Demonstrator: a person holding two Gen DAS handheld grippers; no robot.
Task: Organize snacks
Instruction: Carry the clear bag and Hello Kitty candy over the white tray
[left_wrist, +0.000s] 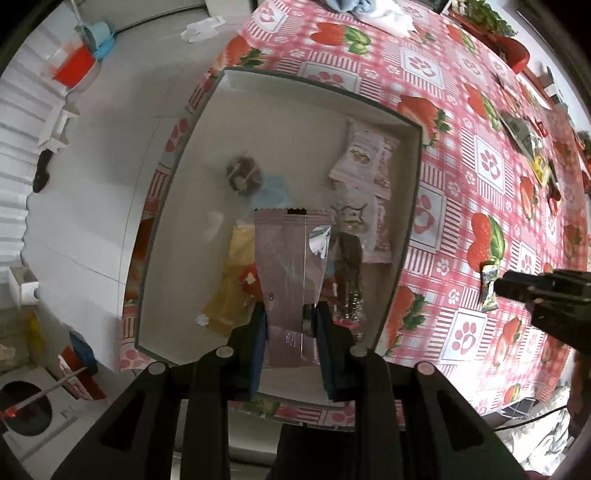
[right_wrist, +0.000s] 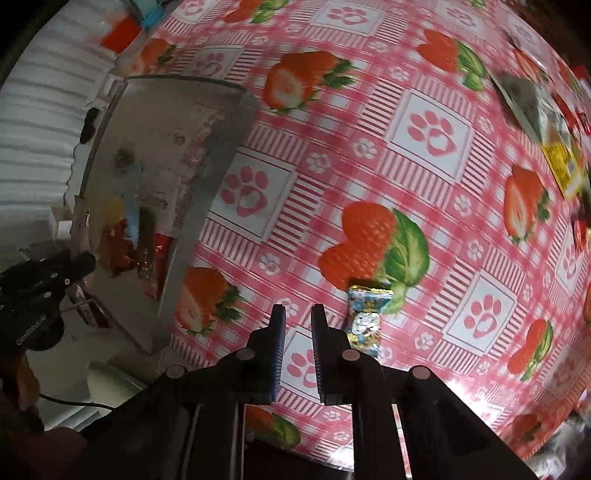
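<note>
**A:** What has the left gripper got there?

**B:** A flat mauve snack packet, pinched by its lower end between the two fingers. The jaws are closed in against it, and the packet stands up away from them, with its crimped top edge at the far end. It hangs over the open white box, not lying in it.

**A:** And what's in the box?

**B:** Several snacks. Pale pink packets lie against the right-hand wall, a small round dark sweet sits near the middle, and a yellow packet lies on the left, partly hidden behind the held one. There's a dark wrapped bar just to the right of it too.

**A:** Where does the box stand?

**B:** At the edge of the table, on the pink strawberry-and-paw tablecloth.

**A:** The right gripper?

**B:** Nothing in it. Its fingers are a narrow gap apart, with only tablecloth showing between them. It hovers over the table to the right of the box.

**A:** Anything close by?

**B:** A small blue and gold wrapped candy lies on the cloth just beside the right-hand finger, not touching it. More packets lie well off at the far right edge of the table, too blurred to tell what they are.
</note>
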